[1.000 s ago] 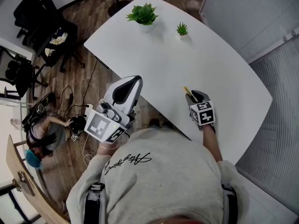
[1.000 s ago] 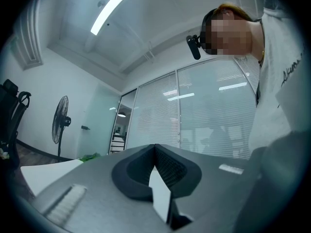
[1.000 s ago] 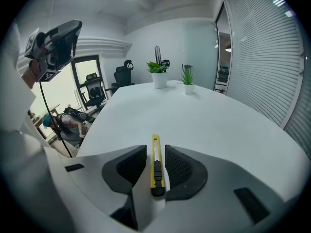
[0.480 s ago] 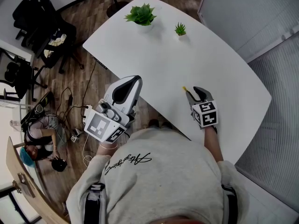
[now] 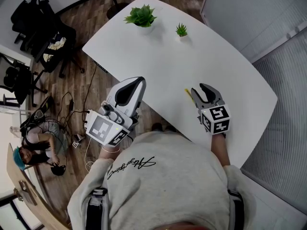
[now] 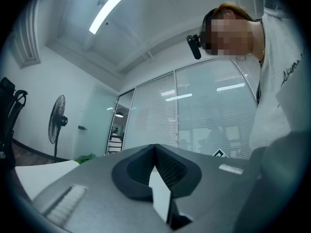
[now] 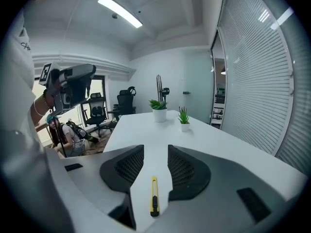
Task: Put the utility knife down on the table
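The fingers (image 7: 127,168) of the right gripper (image 7: 155,152) stand apart. They have just been opening and clamp nothing. The knife (image 7: 154,196), yellow with a black slider, shows through the gap between them. It lies flat on the white surface (image 5: 192,56) below, clear of both pads, with its length running away from the person. In the head view the right gripper is held over the near edge of the surface, and the yellow tip of the knife shows just beside its left finger. The fingers (image 6: 170,168) of the left gripper (image 5: 130,86) are together with nothing between them. That gripper is held off the surface, to its left, in front of the person's chest and over the wood floor (image 5: 91,95). Two potted plants (image 5: 140,17) stand at the far end of the surface, well apart from the knife. Black office chairs (image 5: 45,28) stand on the floor to the left.
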{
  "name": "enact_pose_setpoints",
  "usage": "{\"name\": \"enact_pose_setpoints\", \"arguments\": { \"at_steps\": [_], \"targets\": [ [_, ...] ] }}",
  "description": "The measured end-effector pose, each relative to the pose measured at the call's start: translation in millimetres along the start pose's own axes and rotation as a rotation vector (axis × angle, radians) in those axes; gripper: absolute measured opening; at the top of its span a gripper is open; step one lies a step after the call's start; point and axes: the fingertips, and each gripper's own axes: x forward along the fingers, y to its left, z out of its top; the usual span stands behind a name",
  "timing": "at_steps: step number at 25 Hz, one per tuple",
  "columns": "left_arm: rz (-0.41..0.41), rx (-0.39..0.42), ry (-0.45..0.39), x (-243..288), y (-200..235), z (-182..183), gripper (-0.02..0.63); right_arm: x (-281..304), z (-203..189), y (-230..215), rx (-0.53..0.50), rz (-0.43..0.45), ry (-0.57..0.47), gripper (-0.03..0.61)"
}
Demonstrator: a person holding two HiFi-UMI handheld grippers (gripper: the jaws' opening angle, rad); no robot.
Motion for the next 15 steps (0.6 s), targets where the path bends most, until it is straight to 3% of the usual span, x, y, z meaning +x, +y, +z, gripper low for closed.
{"name": "enact_pose_setpoints", "arguments": {
  "at_steps": [15],
  "targets": [
    [-0.038,0.009,-0.008,20,-15,1,-0.003,-53,73,-6,-0.029,0.009,-0.256,0.156]
  ]
}}
